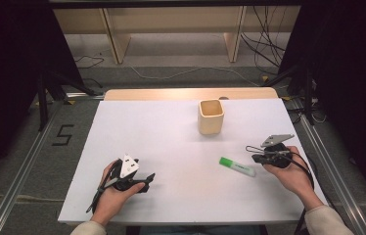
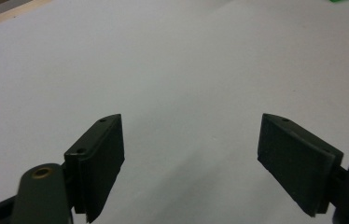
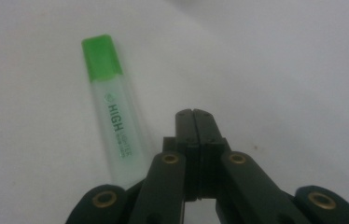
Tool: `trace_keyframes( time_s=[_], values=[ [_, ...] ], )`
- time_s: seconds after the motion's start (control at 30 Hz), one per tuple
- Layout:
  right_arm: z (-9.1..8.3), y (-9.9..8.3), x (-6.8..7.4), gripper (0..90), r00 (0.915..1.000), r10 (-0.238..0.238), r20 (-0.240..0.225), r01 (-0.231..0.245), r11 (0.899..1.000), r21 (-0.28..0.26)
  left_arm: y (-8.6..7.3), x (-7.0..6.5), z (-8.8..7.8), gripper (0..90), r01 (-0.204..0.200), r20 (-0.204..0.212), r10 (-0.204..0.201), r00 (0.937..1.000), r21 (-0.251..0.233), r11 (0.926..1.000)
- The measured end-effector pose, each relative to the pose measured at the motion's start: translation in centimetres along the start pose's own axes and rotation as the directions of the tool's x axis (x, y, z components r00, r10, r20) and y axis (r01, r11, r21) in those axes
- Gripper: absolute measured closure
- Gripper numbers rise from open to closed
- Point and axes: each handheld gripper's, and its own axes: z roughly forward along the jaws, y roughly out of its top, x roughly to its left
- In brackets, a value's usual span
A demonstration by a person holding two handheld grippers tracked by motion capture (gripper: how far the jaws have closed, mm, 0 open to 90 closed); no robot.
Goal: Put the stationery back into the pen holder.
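Between the right gripper's [image 3: 195, 114] two black jaws there is nothing at all — they are pressed flat together, pad to pad, with the highlighter [image 3: 115, 109] lying just beside them on the white table [image 3: 280, 56] rather than in their grasp. In the right gripper view the pen runs away from the jaws at a slant, its green cap at the far end and its pale, translucent barrel nearest the linkage. In the high view the same highlighter [image 1: 237, 166] rests flat near the table's right side, just left of the right gripper [image 1: 262, 152], with the small cream cup [image 1: 211, 116] standing upright well beyond it toward the far edge.

The left gripper [image 2: 191, 154] has its jaws spread wide over bare table, holding nothing; in the high view it [image 1: 144, 180] sits near the front left, well apart from the pen.

The highlighter looks light and stiff, a smooth plastic body that could skate on the sheet or twist between the pads. Its barrel seems flattened rather than round, though the close view is too soft to be sure. The best hold is probably across the mid-barrel, on the broad faces — not the cap, which might pull off. The right jaws would need to open first.
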Motion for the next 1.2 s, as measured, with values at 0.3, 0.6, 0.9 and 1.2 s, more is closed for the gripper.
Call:
trace_keyframes(
  time_s=[0.3,0.6,0.9,1.2],
  values=[
    [1.1,0.1,0.3,90.0,0.9994,-0.016,-0.03,0.018,0.998,0.06,-0.1,0.1,0.0,23.0,0.01,-0.001,-0.01,0.9999,0.0,0.9999],
    [1.2,-0.1,0.4,90.0,0.999,-0.018,-0.041,0.022,0.995,0.093,-0.1,0.2,0.0,23.1,0.007,-0.005,-0.007,1.0,0.003,1.0],
    [1.3,-0.3,0.3,90.0,0.9989,-0.013,-0.045,0.018,0.994,0.108,-0.1,0.2,0.1,23.2,0.009,-0.004,-0.009,1.0,0.004,1.0],
    [1.4,-0.4,0.8,90.0,0.9971,-0.036,-0.066,0.045,0.989,0.142,-0.2,0.3,0.0,23.2,0.01,-0.005,-0.01,0.9999,0.004,0.9999]
  ],
)
